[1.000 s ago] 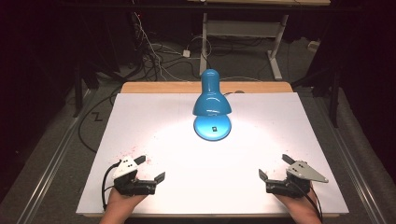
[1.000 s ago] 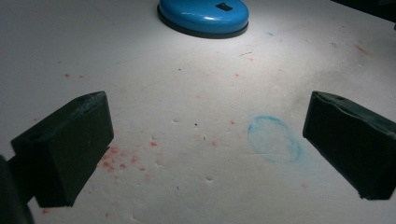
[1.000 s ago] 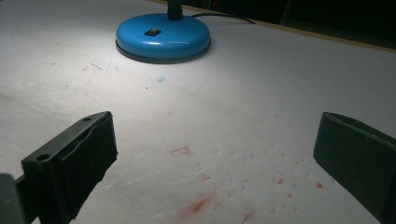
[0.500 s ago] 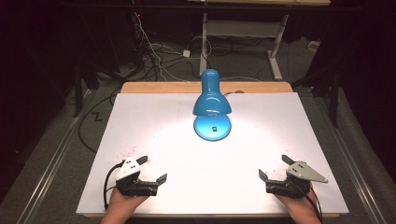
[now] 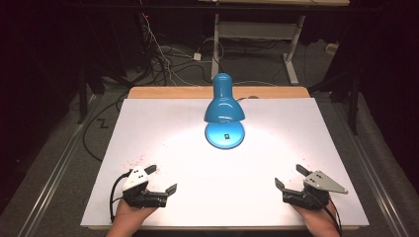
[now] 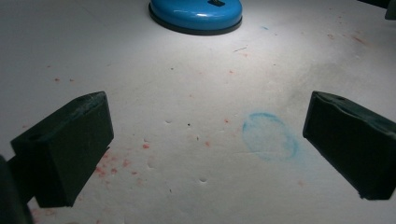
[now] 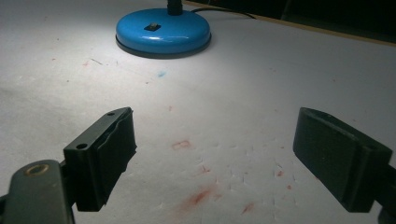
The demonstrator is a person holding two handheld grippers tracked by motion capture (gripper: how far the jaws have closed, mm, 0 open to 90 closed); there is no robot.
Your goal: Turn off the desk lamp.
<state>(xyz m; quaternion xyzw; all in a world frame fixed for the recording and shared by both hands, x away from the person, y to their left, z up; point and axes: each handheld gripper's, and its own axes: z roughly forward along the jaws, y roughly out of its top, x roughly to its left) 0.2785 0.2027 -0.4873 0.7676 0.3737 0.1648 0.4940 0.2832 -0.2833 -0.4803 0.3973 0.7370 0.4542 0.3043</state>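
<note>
1. The left hand-held gripper (image 5: 157, 179) rests at the near left corner of the table (image 5: 148, 128), jaws spread wide with nothing between them. In the left gripper view only bare white surface with red specks and a faint blue ring mark (image 6: 271, 136) lies in the gap.
2. The right hand-held gripper (image 5: 291, 177) sits at the near right corner, likewise wide open and empty. Its own view shows red smears (image 7: 201, 196) on the table between the jaws.
3. Both seem parked apart, each angled inward toward the blue desk lamp (image 5: 225, 106), which looks like a ready stance with the lamp as the likely thing to be reached for.
4. The lamp stands at the middle of the far half of the table, well apart from both grippers. Its round base (image 5: 225, 134) is flat on the surface, and the shade points down to light the working area.
5. The shade hides the lamp's neck from above; the gripper views cut the lamp off above its base (image 6: 196, 11). The small dark switch (image 7: 152, 26) shows, though its position is too small to read. Beyond the table, the floor is dark and its cables hard to follow.
</note>
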